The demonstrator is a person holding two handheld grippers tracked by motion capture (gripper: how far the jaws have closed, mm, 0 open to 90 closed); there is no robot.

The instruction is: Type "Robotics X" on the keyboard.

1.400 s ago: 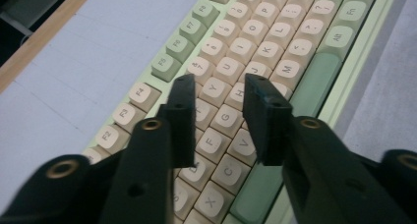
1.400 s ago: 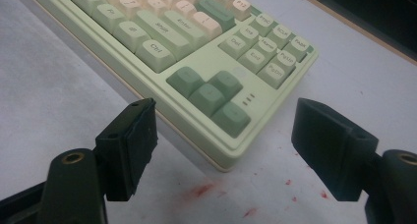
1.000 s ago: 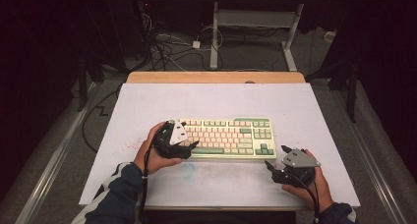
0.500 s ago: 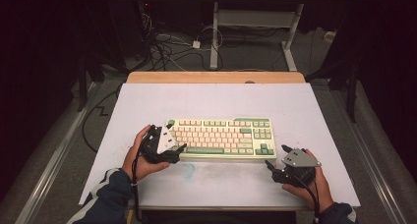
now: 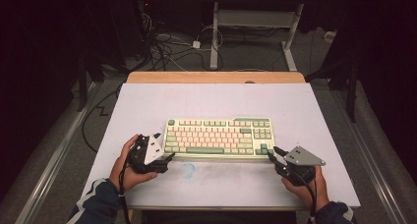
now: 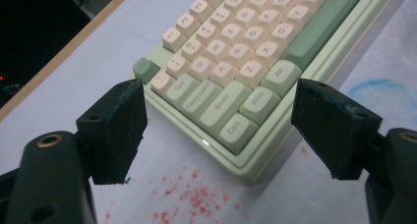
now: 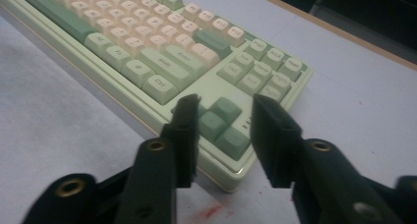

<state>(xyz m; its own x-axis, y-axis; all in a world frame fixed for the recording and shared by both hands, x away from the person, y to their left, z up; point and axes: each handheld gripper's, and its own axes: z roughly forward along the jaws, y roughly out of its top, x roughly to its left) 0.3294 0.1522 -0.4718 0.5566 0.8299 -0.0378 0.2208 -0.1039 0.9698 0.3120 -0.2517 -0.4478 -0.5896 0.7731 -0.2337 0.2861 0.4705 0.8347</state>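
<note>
Keyboard sits between open, seemingly empty claws.

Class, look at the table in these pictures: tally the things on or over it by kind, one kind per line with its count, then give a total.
Keyboard: 1
Grippers: 2, the left gripper and the right gripper, each held in a hand at a near corner of the keyboard
Blue scribble mark on the table: 1
Total: 4

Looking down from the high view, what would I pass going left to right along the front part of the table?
Left hand → left gripper → blue mark on the table → keyboard → right gripper.
</note>
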